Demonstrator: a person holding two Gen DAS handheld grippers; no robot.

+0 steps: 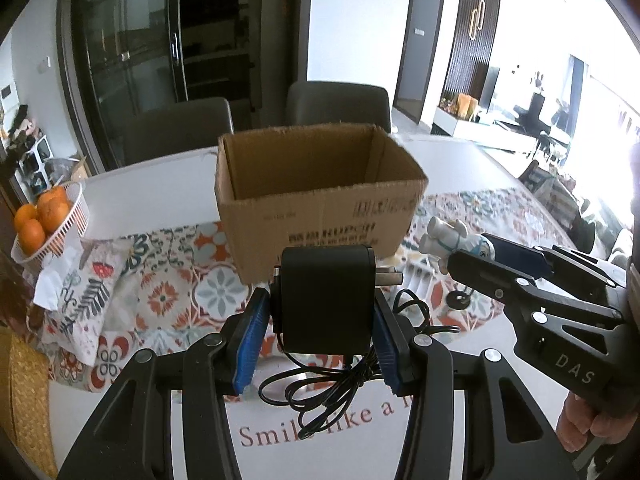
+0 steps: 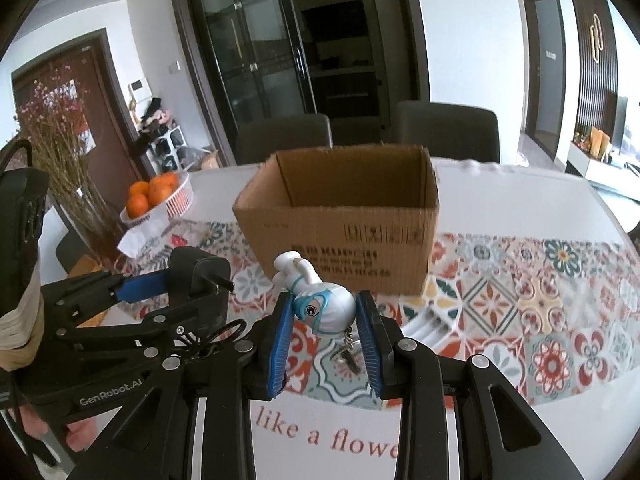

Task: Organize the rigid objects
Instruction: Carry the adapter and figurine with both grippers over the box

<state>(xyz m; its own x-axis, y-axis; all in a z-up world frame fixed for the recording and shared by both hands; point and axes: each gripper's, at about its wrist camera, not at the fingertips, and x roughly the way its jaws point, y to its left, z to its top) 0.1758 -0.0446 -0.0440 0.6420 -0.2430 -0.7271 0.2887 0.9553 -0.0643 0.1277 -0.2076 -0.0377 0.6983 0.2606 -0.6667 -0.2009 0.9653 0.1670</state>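
My left gripper [image 1: 320,312] is shut on a black power adapter [image 1: 326,300] whose cable [image 1: 340,384] dangles below; it hangs above the table, just in front of the open cardboard box [image 1: 316,196]. My right gripper [image 2: 325,320] is shut on a white figurine keychain [image 2: 320,304], its key ring [image 2: 346,354] hanging down, also held in front of the box [image 2: 340,232]. The right gripper shows in the left wrist view [image 1: 476,256] at the right with the figurine [image 1: 452,238]. The left gripper with the adapter [image 2: 200,280] shows in the right wrist view at the left.
A patterned table runner [image 2: 540,292] covers the white table [image 2: 520,196]. A white basket of oranges [image 1: 52,220] stands at the far left. A white ribbed item [image 2: 428,326] lies on the runner by the box. Two grey chairs [image 1: 340,104] stand behind the table.
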